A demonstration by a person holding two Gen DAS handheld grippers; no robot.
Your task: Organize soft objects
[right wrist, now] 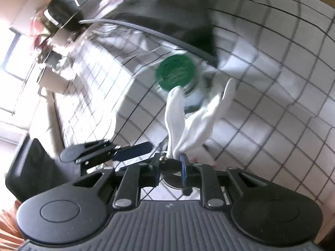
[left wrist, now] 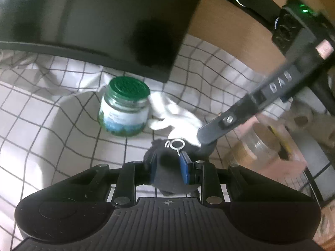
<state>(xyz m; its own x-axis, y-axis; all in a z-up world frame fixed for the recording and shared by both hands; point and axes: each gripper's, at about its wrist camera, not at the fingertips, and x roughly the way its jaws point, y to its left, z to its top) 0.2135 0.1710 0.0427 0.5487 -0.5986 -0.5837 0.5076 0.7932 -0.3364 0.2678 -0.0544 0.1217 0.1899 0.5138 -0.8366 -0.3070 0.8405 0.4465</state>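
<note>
My left gripper [left wrist: 169, 168] is shut on a black soft item with white print [left wrist: 167, 169], held just above the checked cloth. A white glove [left wrist: 178, 121] lies on the cloth beside a green-lidded jar [left wrist: 124, 108]. My right gripper [right wrist: 170, 167] is shut on the white glove [right wrist: 194, 117], whose fingers hang out in front of it over the jar [right wrist: 177, 74]. The right gripper's finger [left wrist: 219, 125] reaches in from the right in the left wrist view, onto the glove. The left gripper [right wrist: 117, 153] shows at left in the right wrist view.
A white cloth with a black grid [left wrist: 52, 113] covers the surface. A large dark flat object [left wrist: 94, 21] rests behind the jar. A clear jar [left wrist: 263, 144] and a cardboard box [left wrist: 293, 152] stand at the right, a black rack [left wrist: 314, 33] above them.
</note>
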